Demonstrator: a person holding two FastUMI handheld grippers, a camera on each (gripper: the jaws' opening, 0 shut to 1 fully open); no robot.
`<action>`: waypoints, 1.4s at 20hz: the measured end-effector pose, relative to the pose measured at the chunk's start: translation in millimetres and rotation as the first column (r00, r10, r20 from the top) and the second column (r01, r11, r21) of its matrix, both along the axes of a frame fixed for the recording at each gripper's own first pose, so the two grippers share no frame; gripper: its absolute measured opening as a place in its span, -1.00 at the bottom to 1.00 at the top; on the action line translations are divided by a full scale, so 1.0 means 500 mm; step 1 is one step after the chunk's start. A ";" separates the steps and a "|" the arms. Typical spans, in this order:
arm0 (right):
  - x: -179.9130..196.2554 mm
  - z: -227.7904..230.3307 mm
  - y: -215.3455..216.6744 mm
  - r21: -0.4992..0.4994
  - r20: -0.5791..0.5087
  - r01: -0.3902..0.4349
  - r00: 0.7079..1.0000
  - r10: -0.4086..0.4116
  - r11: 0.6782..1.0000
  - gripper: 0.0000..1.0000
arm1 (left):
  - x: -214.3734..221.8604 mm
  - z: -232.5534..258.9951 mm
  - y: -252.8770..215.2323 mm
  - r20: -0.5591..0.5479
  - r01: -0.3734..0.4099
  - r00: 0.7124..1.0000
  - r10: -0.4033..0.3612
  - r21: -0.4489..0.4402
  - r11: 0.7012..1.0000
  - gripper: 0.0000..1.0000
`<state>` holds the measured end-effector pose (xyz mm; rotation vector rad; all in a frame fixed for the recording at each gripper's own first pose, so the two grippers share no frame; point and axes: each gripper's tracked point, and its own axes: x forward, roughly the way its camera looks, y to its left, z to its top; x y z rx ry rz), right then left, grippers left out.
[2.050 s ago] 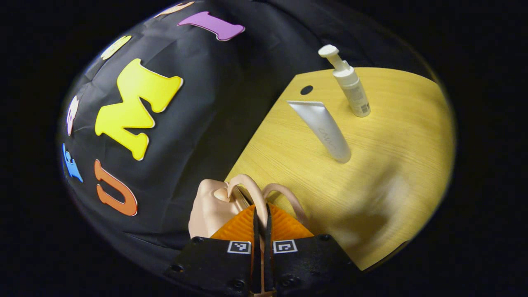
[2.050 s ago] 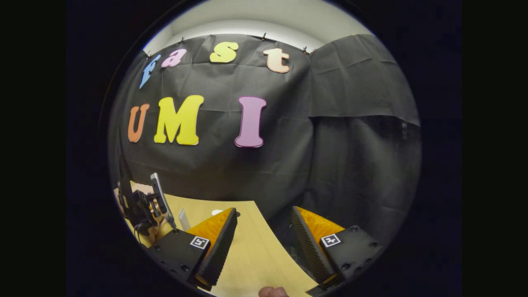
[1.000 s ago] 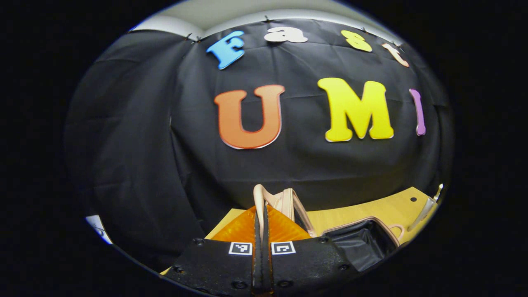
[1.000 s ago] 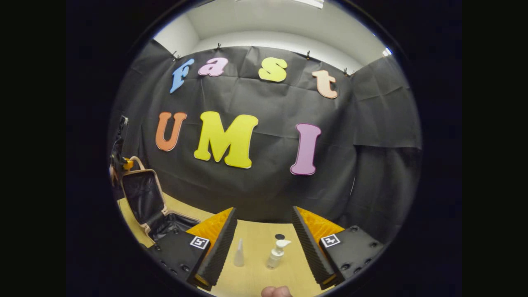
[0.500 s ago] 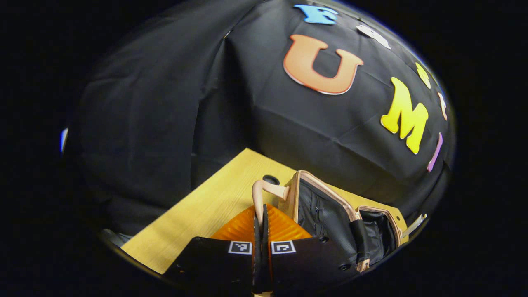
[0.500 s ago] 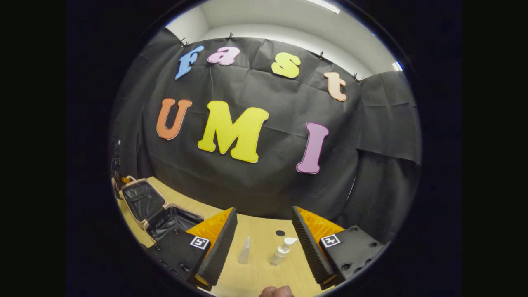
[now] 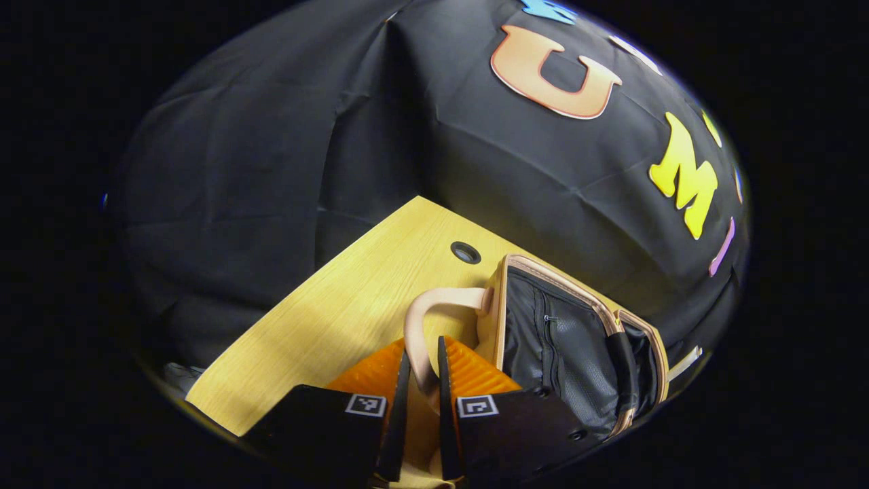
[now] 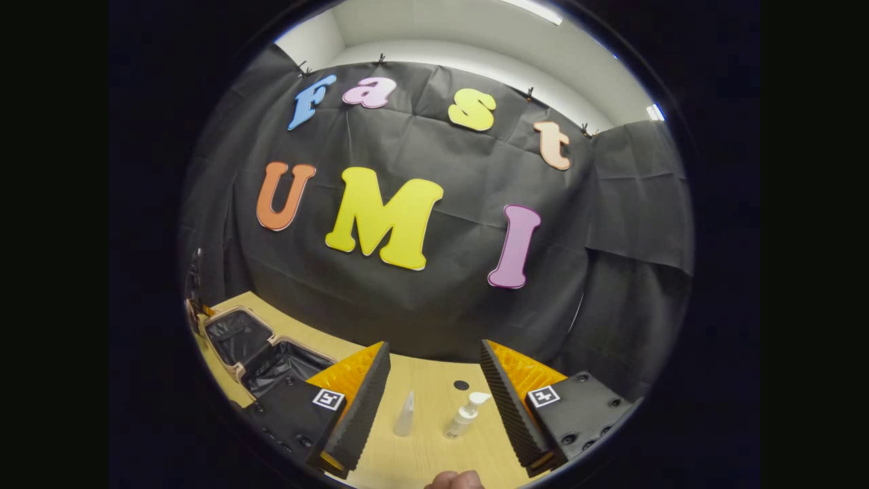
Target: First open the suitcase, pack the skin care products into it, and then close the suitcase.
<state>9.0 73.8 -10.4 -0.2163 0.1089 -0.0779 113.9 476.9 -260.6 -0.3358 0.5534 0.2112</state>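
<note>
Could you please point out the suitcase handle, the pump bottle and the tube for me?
suitcase handle (image 7: 422, 319): left gripper view, on the curved loop above the fingers.
pump bottle (image 8: 461, 418): right gripper view, on the bottle's body.
tube (image 8: 404, 415): right gripper view, on its middle.

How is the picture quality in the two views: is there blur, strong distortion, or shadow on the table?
Left gripper view: sharp, strongly bent by the fisheye; the table edge tilts, the suitcase lining looks dark. Right gripper view: sharp too; the pump bottle and tube look small, and the table is evenly lit.
</note>
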 end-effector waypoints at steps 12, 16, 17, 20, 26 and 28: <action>-0.019 -0.058 -0.158 0.102 -0.007 0.002 1.000 -0.001 0.995 0.58 | -0.080 0.396 -0.481 0.298 0.035 0.947 -0.121 0.279 0.960 0.94; -0.025 -0.085 -0.224 0.113 -0.023 -0.011 1.000 0.014 0.993 0.58 | -0.137 0.389 -0.734 0.304 0.106 0.931 -0.201 0.301 0.948 0.94; -0.026 -0.095 -0.244 0.109 -0.030 -0.015 0.999 0.018 0.994 0.58 | -0.144 0.393 -0.784 0.311 0.125 0.923 -0.227 0.315 0.941 0.94; -0.027 -0.121 -0.300 0.111 -0.059 -0.017 0.998 0.024 0.994 0.58 | -0.153 0.365 -0.935 0.294 0.205 0.907 -0.301 0.315 0.927 0.94; -0.031 -0.154 -0.413 0.074 -0.117 0.001 0.993 0.008 0.997 0.58 | -0.129 0.195 -1.203 0.202 0.374 0.872 -0.446 0.315 0.873 0.94; -0.039 -0.164 -0.449 0.057 -0.142 0.014 0.990 -0.005 0.998 0.58 | -0.108 0.132 -1.263 0.172 0.417 0.857 -0.486 0.322 0.850 0.94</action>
